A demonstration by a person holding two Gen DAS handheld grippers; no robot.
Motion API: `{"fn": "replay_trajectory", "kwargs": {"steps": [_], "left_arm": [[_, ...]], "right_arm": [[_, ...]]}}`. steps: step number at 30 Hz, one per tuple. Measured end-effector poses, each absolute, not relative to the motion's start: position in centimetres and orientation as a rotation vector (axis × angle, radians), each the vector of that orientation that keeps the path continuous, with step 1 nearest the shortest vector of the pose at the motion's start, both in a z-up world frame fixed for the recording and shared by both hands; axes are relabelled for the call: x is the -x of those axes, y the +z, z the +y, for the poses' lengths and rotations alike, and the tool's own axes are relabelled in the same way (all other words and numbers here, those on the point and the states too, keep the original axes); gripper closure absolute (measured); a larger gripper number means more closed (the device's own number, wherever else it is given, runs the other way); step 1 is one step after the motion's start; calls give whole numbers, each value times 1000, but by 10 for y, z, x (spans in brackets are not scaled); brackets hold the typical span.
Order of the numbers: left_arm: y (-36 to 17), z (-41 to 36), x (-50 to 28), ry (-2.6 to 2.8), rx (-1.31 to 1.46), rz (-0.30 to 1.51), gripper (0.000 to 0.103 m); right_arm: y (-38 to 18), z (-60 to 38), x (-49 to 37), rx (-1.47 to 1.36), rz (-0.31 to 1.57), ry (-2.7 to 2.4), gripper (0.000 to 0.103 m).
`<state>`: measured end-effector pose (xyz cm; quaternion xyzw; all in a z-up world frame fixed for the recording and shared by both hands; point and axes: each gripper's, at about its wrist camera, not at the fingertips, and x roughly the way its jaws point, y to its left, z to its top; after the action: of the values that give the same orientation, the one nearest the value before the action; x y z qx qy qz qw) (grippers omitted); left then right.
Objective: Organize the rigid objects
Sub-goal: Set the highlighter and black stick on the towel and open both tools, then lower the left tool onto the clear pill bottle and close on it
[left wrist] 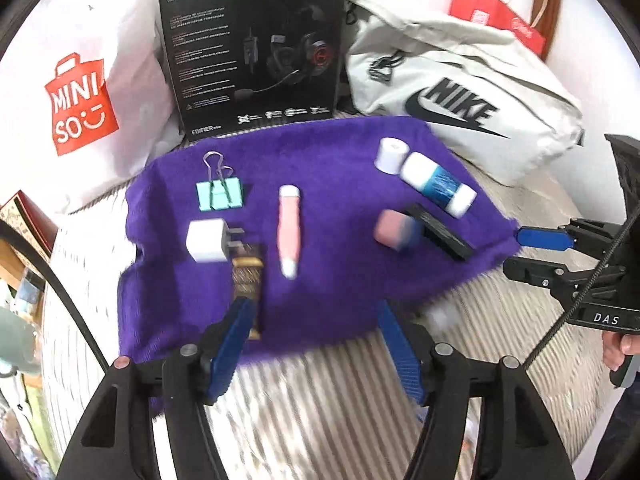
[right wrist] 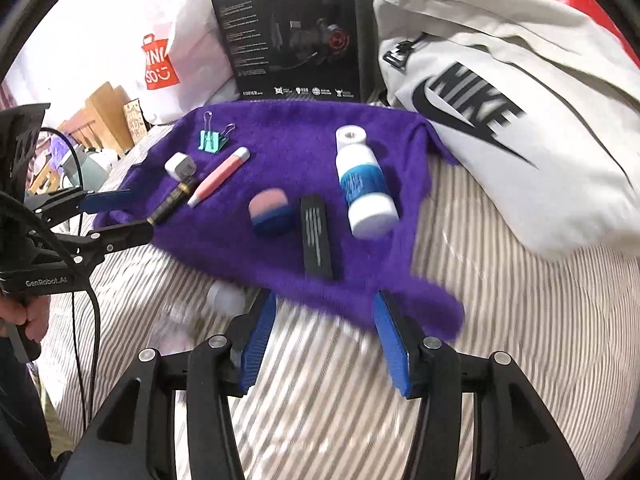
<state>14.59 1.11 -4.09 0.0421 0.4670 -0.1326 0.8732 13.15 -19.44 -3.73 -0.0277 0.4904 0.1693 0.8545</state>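
Note:
A purple cloth (left wrist: 340, 280) (right wrist: 280, 128) lies on a striped bedspread and holds several small items. At its left are a teal binder clip (left wrist: 219, 194) (right wrist: 212, 141), a white charger plug (left wrist: 208, 240) (right wrist: 180, 166), a gold-and-black tube (left wrist: 248, 276) (right wrist: 172, 202) and a pink pen-shaped tube (left wrist: 289, 230) (right wrist: 222, 176). At its right are a pink-and-blue eraser (left wrist: 394, 232) (right wrist: 270, 216), a black bar (left wrist: 440, 232) (right wrist: 317, 236), a white-and-blue bottle (left wrist: 438, 184) (right wrist: 366, 190) and a white roll (left wrist: 390, 155) (right wrist: 351, 136). My left gripper (left wrist: 314, 306) (right wrist: 136, 212) is open at the cloth's near-left edge, one finger beside the tube's end. My right gripper (right wrist: 325, 300) (left wrist: 516, 254) is open at the cloth's near-right edge, holding nothing.
A black headset box (left wrist: 256, 48) stands behind the cloth between a white shopping bag (left wrist: 80, 92) and a grey Nike bag (left wrist: 460, 92) (right wrist: 520, 112). A small blurred white thing (right wrist: 226, 296) lies on the striped bedspread (left wrist: 340, 400) by the cloth's near edge. A hand (right wrist: 28, 316) holds the left gripper.

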Motion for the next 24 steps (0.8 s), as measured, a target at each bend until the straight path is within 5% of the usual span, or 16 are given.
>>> {"fn": "replay_trajectory", "kwargs": {"steps": [11, 24], "left_arm": [[-63, -37, -97, -388, -40, 1029, 32], [-93, -37, -80, -331, -176, 1078, 30]], "right_arm": [[-47, -229, -58, -49, 1037, 294, 41], [-73, -248, -27, -146, 1084, 268, 40]]}}
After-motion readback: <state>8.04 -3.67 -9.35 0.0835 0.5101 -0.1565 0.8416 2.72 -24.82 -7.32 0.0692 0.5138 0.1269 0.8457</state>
